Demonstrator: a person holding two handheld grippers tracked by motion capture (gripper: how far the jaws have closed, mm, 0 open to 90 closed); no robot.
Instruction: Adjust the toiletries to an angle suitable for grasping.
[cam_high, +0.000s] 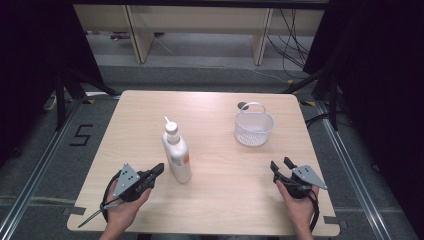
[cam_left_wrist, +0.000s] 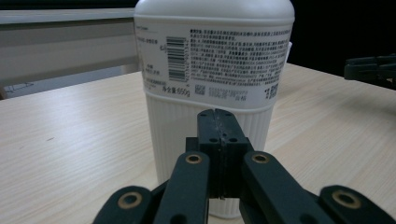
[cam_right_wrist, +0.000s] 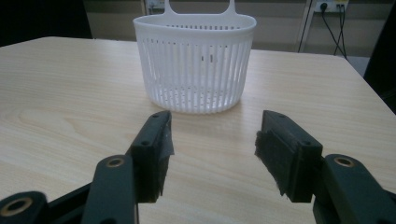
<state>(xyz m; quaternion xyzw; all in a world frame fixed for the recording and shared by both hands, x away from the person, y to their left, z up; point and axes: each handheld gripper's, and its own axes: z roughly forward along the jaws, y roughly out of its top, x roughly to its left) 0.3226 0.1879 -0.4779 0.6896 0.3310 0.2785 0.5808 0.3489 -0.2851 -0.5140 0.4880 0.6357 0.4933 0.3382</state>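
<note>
At the left of the table (cam_high: 210, 210), the left gripper (cam_high: 159, 170) lies low over the wood in the person's left hand (cam_high: 122, 210), pointing toward the white bottle (cam_high: 176, 152). In the left gripper view its two black jaws are pressed flat together with nothing between them, their tips just in front of the bottle's ribbed lower wall (cam_left_wrist: 187, 126); whether they touch it cannot be told. The bottle stands upright just beside this gripper, left of the table's middle, with a narrow capped neck on top, a small orange mark on its side and a printed label with a barcode facing the gripper's camera.

Further right and toward the far edge stands a white slatted basket (cam_high: 254, 131) with a loop handle, upright, well apart from the bottle. In the right gripper view the basket (cam_right_wrist: 196, 70) sits straight ahead on bare wood.

At the right, near the front edge, the right gripper (cam_high: 281, 164) rests in the person's right hand (cam_high: 299, 207), aimed toward the basket. Its jaws stand apart with a clear gap, pads facing each other, holding nothing. The basket is some way beyond the tips.
</note>
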